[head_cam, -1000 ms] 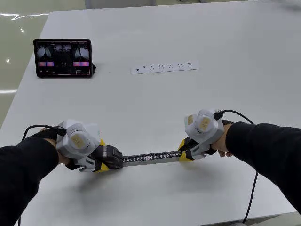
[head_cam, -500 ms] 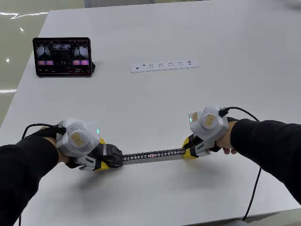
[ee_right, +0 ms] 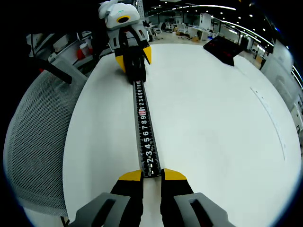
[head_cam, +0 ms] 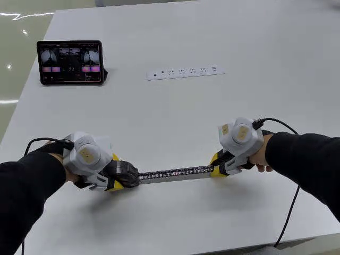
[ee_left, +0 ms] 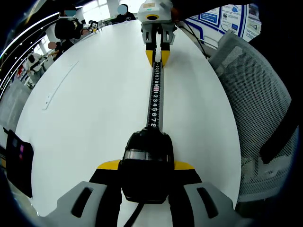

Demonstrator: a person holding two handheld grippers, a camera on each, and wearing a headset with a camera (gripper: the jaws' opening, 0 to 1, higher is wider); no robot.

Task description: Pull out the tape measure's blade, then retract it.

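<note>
Tablet far left; power strip mid-table.

White worktable w/ glossy pale-green floor past its left edge. Tablet & white power strip on top, well apart. Grey mesh chair beside table. Strip lights overhead; far desks, prob. an open office.

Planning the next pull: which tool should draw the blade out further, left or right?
Right. The right tool is shut on the tip of the blade and can likely slide away along the table, while the left tool clamps the case as anchor.
</note>
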